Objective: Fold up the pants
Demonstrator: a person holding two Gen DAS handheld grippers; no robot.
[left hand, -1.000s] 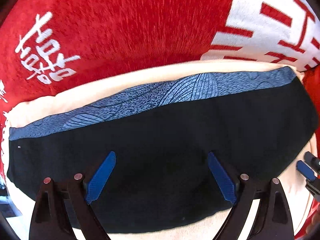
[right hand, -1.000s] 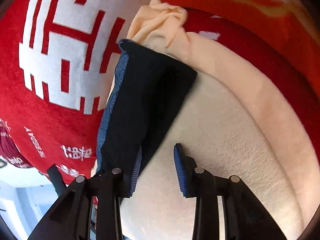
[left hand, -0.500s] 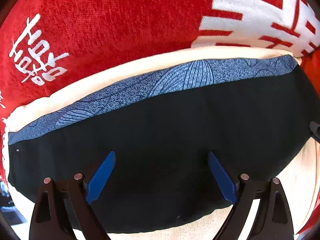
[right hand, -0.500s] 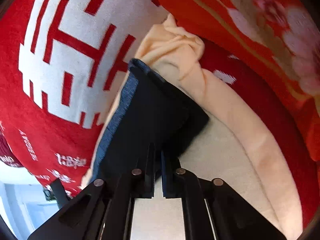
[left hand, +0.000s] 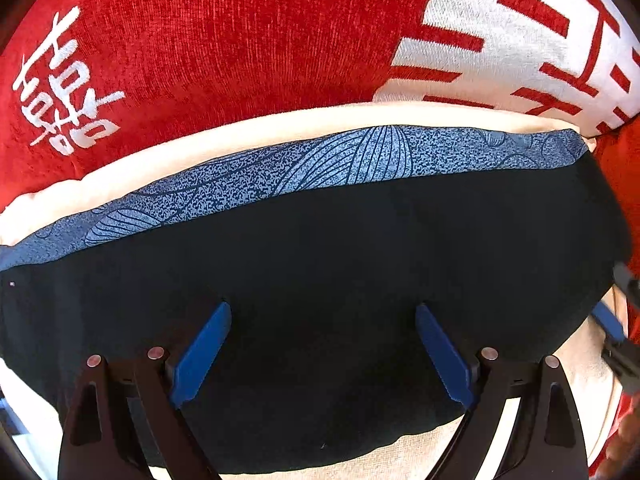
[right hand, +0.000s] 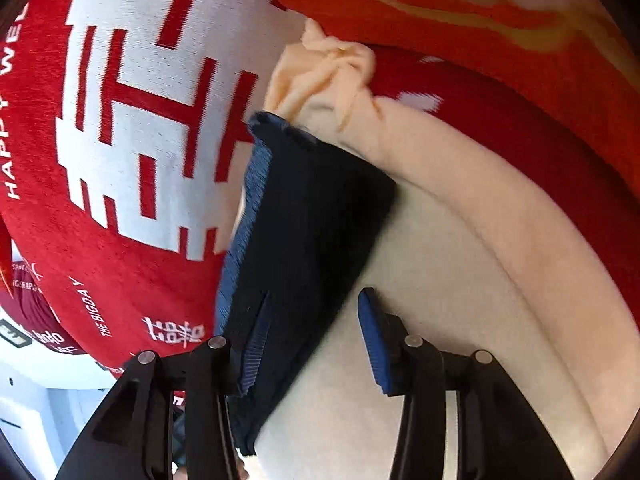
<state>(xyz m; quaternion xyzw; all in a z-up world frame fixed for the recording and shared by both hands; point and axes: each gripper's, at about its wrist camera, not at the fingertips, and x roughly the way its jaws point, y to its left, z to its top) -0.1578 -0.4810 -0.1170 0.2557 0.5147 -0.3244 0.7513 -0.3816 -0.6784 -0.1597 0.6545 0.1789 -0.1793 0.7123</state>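
The pants [left hand: 320, 264] are dark navy, folded into a long band with a blue patterned strip [left hand: 352, 160] along the far edge. They lie on a cream towel [left hand: 224, 140]. My left gripper [left hand: 322, 352] is open, just above the dark cloth, fingers to either side of its middle. In the right wrist view the pants [right hand: 308, 216] run away as a narrow folded stack. My right gripper [right hand: 310, 344] is open at the near end, its left finger over the dark cloth and its right finger over the cream towel [right hand: 440, 280].
A red blanket with white characters [left hand: 224, 36] covers the surface around the towel. A bunched corner of the cream towel [right hand: 328, 68] sits past the far end of the pants. The right gripper's fingertip [left hand: 608, 322] shows at the left wrist view's right edge.
My right gripper was open a second ago, shut half a second ago, and is open again now, close over the pants' end. My left gripper stayed open, drifting slightly.
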